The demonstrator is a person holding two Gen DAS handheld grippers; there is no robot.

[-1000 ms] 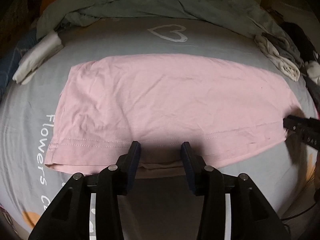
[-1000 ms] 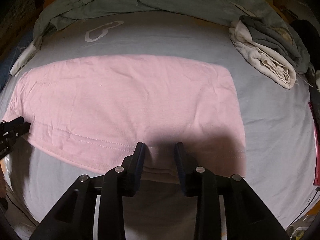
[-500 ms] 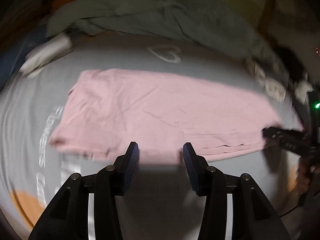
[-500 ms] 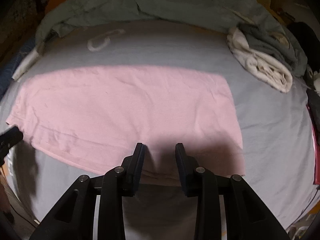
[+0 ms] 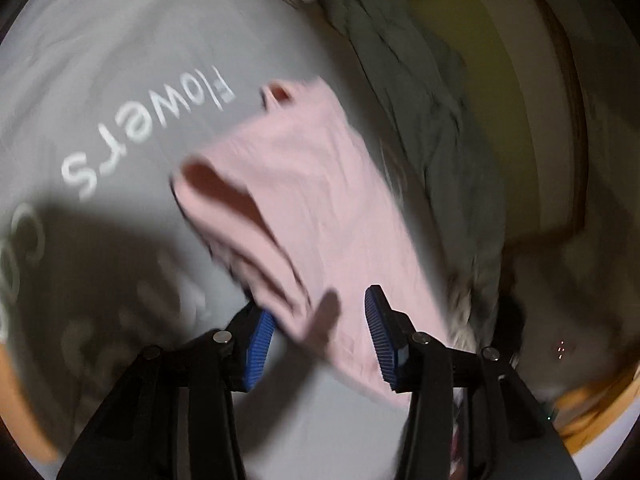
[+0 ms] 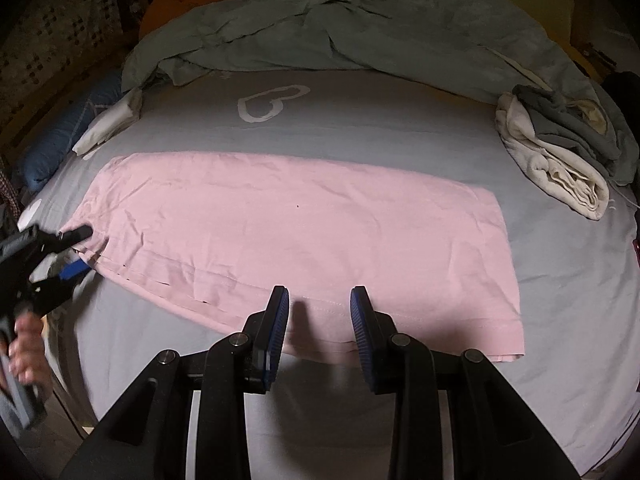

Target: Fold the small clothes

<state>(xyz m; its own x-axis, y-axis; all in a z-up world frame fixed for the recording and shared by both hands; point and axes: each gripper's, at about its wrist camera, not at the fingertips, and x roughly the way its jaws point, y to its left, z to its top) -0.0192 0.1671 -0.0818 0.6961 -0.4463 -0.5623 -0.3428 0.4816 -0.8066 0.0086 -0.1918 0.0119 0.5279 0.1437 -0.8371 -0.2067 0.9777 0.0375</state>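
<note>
Setting up the next fold: pink garment lies flat on the bed, already folded into a long band, long axis running left-right across the right wrist view, stitched hem on the near edge. Left gripper is at the band's left end, jaws apart with the corner between them; blurred, can't tell if the pads bite. Right gripper hovers over the near hem, jaws apart, empty. Next move, I'd judge: clamp the left end and carry it across to the right end.

garment on bed, blanket behind
</note>
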